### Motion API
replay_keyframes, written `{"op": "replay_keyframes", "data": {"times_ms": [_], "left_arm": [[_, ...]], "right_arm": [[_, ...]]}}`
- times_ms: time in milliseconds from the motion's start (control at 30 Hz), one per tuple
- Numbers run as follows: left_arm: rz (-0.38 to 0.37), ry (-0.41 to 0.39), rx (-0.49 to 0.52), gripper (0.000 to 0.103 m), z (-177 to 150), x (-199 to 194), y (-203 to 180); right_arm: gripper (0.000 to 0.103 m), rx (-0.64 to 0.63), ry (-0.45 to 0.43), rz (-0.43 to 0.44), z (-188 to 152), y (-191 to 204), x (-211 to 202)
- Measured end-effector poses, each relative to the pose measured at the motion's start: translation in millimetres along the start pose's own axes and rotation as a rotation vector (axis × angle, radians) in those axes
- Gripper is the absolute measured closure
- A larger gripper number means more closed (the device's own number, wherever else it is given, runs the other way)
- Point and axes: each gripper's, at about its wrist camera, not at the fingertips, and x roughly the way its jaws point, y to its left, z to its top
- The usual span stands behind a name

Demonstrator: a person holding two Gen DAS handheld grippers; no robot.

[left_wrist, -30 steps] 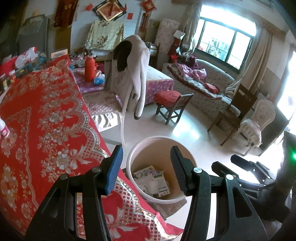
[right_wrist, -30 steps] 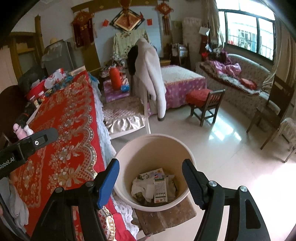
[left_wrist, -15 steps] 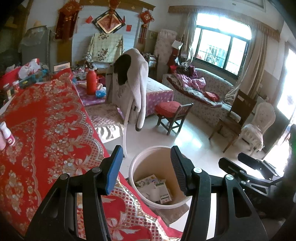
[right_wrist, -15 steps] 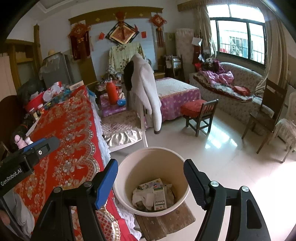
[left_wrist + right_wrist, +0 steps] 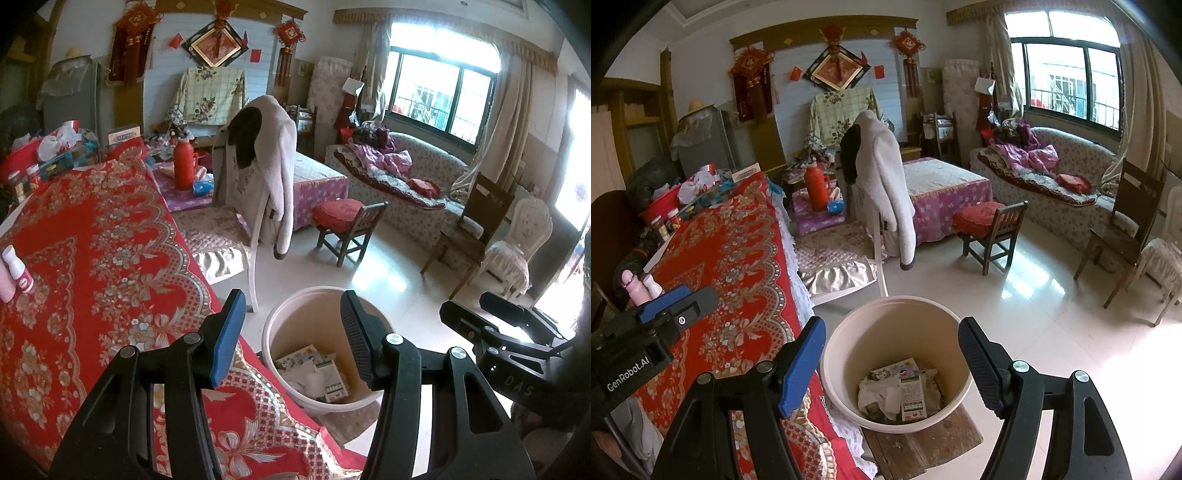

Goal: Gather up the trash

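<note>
Left gripper (image 5: 291, 339): jaws apart at a middling width, nothing between the pads. Aimed down over the table edge toward the bin.

Right gripper (image 5: 892, 360): jaws wider than the left's, nothing between the pads. Aimed down at the bin.

Bin (image 5: 846, 343): cream, round, open-topped. Stands on a worn wooden board (image 5: 923, 448) on the floor, just beside the table's corner. In the right wrist view, sits at 6 o'clock, between the two fingers. In the left wrist view (image 5: 273, 325), at 5 o'clock from frame centre.

Trash in bin (image 5: 899, 393): crumpled white paper, a flat printed carton, and a small white-and-green box (image 5: 912, 400) standing on end. Print on the box too small to read.

Writing readable: "GenRobot.AI" in white on the left gripper's black body (image 5: 628, 373), seen at 8 o'clock in the right wrist view. "DAS" embossed on the right gripper's body (image 5: 517, 384), at 4 o'clock in the left wrist view.

Table (image 5: 92, 258): red cloth with gold floral pattern. Pink-and-white bottle (image 5: 16, 271) at 9 o'clock, label not legible. Jars and a red basin of clutter at the far end, 10 o'clock.

Background: chair draped with a pale coat (image 5: 890, 184) at 12 o'clock from the bin; red flask (image 5: 816, 186) beyond it; red hanging ornaments on the far wall, characters unreadable.
</note>
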Motion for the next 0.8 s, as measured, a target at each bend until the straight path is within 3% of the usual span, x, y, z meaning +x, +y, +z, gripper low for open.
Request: {"op": "replay_keyframes", "data": {"times_ms": [800], "left_arm": [[-0.02, 0.029, 0.019, 0.051, -1.1, 10.1, -2.3]], "right_arm": [[0.03, 0.006, 0.004, 0.001, 0.4, -1.9, -0.8]]}}
